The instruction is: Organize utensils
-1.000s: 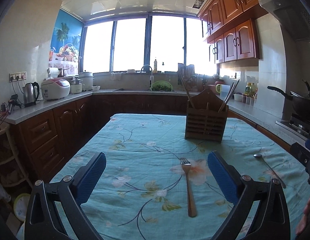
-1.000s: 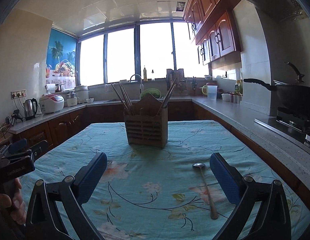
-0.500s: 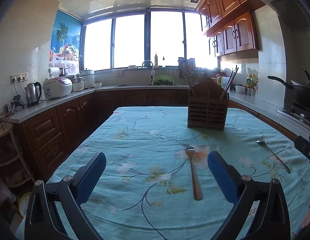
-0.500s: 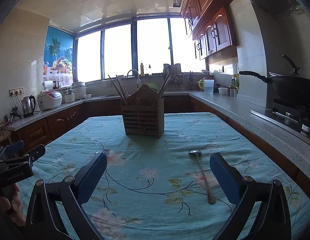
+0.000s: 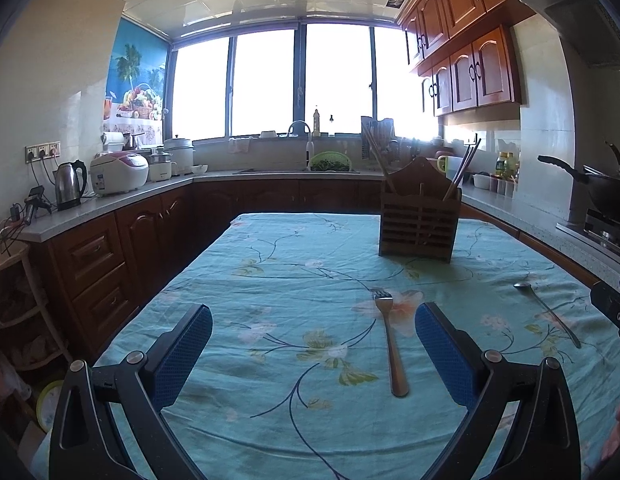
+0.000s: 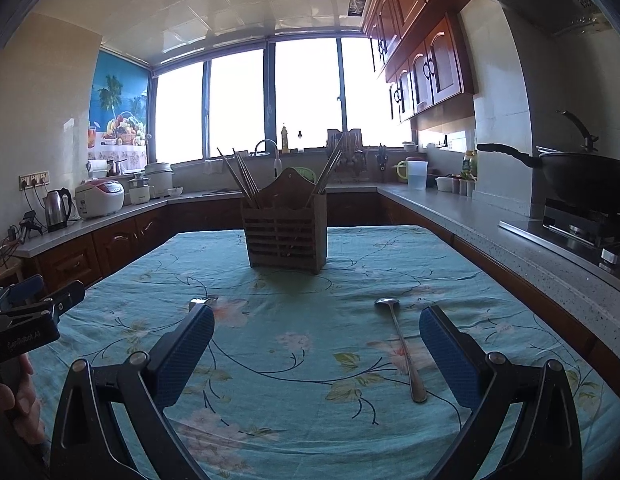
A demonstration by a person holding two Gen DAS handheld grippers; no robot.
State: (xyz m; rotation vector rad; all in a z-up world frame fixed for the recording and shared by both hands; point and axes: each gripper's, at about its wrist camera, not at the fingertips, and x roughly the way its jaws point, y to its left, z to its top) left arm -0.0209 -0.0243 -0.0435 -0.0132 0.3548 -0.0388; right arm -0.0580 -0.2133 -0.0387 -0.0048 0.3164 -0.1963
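Observation:
A metal fork [image 5: 390, 344] lies on the teal floral tablecloth [image 5: 294, 280], between the fingers of my open left gripper [image 5: 313, 332], near its right finger. A metal spoon [image 6: 402, 348] lies between the fingers of my open right gripper [image 6: 317, 336], close to its right finger; it also shows in the left wrist view [image 5: 548, 312]. A wooden utensil holder [image 6: 285, 236] with chopsticks stands at the far middle of the table, also in the left wrist view [image 5: 418, 224]. Both grippers are empty and hover low over the table.
Counters wrap around the table. A kettle [image 5: 70, 184] and rice cooker [image 5: 118, 172] stand on the left counter, a sink [image 5: 298, 160] at the back, a wok [image 6: 582, 180] on the stove at right. The left gripper's body [image 6: 26, 320] shows in the right wrist view.
Both grippers have dropped lower and moved forward over the table. The fork and spoon now sit nearer the right finger of each gripper. Nothing was taken hold of.

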